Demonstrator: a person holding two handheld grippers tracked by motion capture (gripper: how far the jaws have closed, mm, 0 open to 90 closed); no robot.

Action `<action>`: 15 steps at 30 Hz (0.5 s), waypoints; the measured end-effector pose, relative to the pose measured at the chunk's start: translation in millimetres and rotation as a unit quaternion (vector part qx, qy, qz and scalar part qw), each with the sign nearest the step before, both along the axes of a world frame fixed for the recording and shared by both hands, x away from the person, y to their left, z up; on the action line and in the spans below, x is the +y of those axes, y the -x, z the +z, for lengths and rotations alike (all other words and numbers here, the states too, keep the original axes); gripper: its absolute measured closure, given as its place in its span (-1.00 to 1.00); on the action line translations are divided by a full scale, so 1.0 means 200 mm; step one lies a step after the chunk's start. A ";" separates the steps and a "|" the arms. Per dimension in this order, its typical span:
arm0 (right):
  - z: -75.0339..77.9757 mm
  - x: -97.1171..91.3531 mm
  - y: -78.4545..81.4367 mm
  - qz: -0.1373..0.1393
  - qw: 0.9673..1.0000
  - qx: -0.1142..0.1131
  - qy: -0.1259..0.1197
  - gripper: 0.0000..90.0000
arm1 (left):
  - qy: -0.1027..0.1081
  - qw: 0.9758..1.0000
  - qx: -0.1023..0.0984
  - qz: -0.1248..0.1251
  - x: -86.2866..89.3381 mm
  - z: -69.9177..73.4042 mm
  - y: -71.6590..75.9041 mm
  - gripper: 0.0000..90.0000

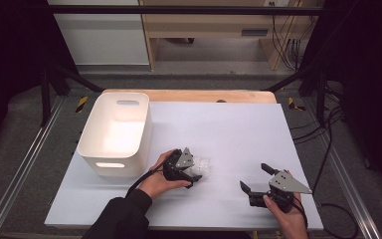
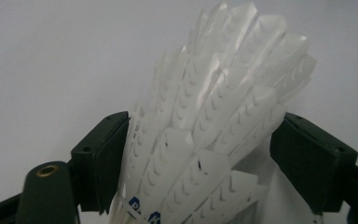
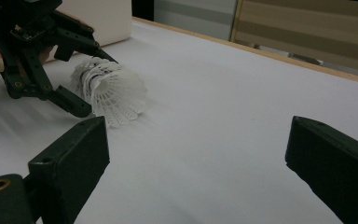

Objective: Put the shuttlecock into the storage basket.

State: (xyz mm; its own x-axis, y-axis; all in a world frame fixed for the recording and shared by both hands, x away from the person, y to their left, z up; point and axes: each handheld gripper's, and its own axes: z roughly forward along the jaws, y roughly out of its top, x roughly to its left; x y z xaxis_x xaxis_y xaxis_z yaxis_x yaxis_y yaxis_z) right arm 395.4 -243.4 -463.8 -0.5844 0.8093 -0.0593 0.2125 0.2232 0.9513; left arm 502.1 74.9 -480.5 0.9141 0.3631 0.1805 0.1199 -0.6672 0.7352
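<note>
A stack of white plastic shuttlecocks (image 1: 203, 166) lies on its side on the white table sheet (image 1: 229, 134), right of the bin. My left gripper (image 1: 196, 172) reaches it from the left, and its two black jaws press on the feathered skirt from both sides. In the left gripper view the skirts (image 2: 214, 93) fan out between the pads of that gripper (image 2: 205, 123). The right gripper view shows the stack (image 3: 119, 93) inside the left gripper (image 3: 95, 84) at the upper left. My right gripper (image 1: 254, 177) stands open near the front right of the sheet, with nothing between its jaws (image 3: 200, 135).
A white plastic bin (image 1: 112, 167) with handle slots stands at the left of the sheet, close behind my left hand. A wooden table edge (image 1: 189, 94) runs along the back. Cables (image 1: 323, 149) hang off the right side.
</note>
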 end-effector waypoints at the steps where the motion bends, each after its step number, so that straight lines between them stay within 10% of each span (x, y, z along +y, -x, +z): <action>1: 0.00 0.00 0.00 0.000 1.000 0.000 0.000 -0.86 | 0.003 1.000 0.000 0.001 0.00 0.00 0.00 -0.51; 15: 0.00 0.00 0.00 0.002 1.000 0.000 0.000 -0.86 | -0.004 1.000 -0.012 0.004 -0.02 0.00 0.00 -0.18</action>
